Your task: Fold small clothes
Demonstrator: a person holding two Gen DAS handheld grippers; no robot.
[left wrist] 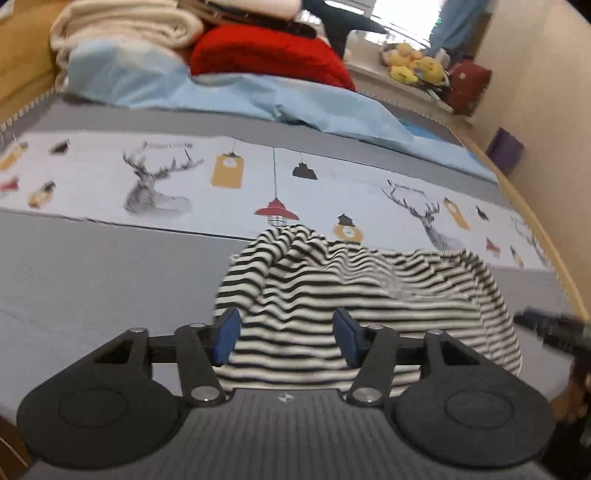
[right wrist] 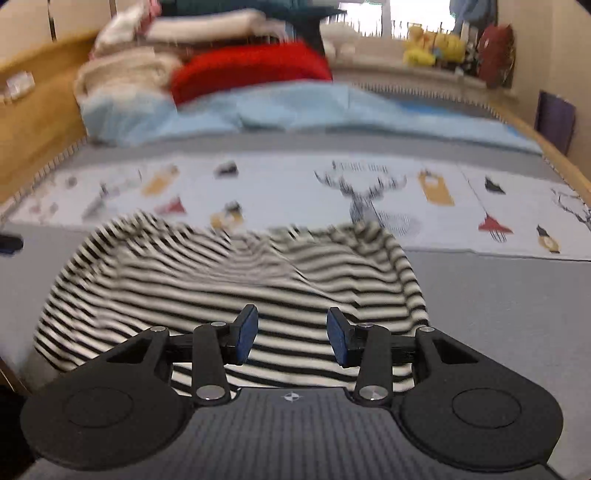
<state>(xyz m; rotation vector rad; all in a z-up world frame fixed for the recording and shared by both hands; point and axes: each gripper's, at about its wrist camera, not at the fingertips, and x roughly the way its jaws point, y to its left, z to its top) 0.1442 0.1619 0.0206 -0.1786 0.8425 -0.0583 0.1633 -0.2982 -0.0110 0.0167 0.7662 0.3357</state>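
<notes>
A black-and-white striped small garment (left wrist: pixel 351 291) lies crumpled on the grey bed surface (left wrist: pixel 92 280), with a rumpled hump at its far edge. My left gripper (left wrist: pixel 287 338) hovers over the garment's left part. Its blue pads (left wrist: pixel 227 336) stand wide apart, open, and only flat cloth shows between them. In the right wrist view the same garment (right wrist: pixel 221 288) spreads out to the left. My right gripper (right wrist: pixel 291 335) is open above its near right part, gripping nothing. Part of the right tool (left wrist: pixel 554 328) shows blurred at the left view's right edge.
A printed sheet with deer and lamps (left wrist: pixel 258 177) crosses the bed behind the garment. Further back lie a light blue duvet (left wrist: pixel 236 96), a red pillow (left wrist: pixel 266 55) and cream blankets (left wrist: pixel 122 26). A wooden bed rail (left wrist: pixel 546 236) runs along the right, with plush toys (left wrist: pixel 413 66) on a sill.
</notes>
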